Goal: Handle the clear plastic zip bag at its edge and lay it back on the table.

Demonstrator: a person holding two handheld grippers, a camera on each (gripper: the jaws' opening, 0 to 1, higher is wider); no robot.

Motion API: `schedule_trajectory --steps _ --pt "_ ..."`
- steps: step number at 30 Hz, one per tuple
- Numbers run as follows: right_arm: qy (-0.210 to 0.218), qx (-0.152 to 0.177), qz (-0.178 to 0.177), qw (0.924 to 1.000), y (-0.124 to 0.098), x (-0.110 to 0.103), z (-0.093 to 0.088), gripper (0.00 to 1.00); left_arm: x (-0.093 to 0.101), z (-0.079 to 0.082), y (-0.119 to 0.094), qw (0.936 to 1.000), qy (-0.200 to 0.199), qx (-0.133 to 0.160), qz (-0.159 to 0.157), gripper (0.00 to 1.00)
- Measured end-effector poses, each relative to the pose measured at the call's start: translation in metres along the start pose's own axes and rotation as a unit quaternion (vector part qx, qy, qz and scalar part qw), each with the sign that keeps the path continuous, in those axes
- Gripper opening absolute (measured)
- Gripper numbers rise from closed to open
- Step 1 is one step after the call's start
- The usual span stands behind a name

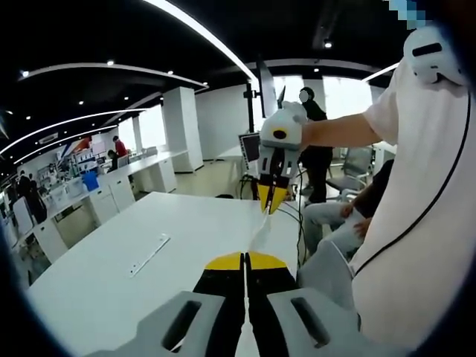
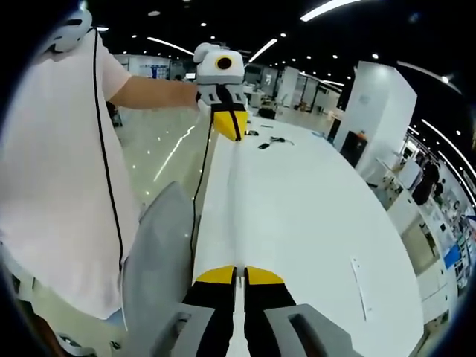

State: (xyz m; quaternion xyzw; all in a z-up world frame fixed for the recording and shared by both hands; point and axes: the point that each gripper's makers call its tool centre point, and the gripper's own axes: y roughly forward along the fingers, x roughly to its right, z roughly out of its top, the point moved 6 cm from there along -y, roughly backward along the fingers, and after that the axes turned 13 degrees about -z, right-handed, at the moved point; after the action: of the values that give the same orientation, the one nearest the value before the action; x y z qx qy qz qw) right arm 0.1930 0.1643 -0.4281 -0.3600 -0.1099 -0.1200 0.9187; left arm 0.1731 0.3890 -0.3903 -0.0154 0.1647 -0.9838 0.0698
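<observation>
In the left gripper view your left tool [image 1: 245, 260] is pinched narrow on one edge of the bag [image 1: 258, 232], which runs straight ahead as a taut, edge-on strip to the right tool [image 1: 271, 199], also closed on it, above the desk [image 1: 178, 223]. In the right gripper view the right tool [image 2: 236, 274] grips the near edge and the bag [image 2: 230, 201] stretches forward to the left tool [image 2: 230, 125]; its long axis lies tool to tool, neither hand nearer, so you'd likely lower both together onto the desk [image 2: 312, 208].
</observation>
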Motion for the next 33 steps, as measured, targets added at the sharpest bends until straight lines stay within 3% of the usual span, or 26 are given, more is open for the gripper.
schedule_trajectory --steps 33 --pt "-0.014 -0.011 -0.017 0.9997 -0.002 0.002 0.005 0.0 0.0 -0.015 0.005 0.9996 0.006 -0.028 0.006 0.0"
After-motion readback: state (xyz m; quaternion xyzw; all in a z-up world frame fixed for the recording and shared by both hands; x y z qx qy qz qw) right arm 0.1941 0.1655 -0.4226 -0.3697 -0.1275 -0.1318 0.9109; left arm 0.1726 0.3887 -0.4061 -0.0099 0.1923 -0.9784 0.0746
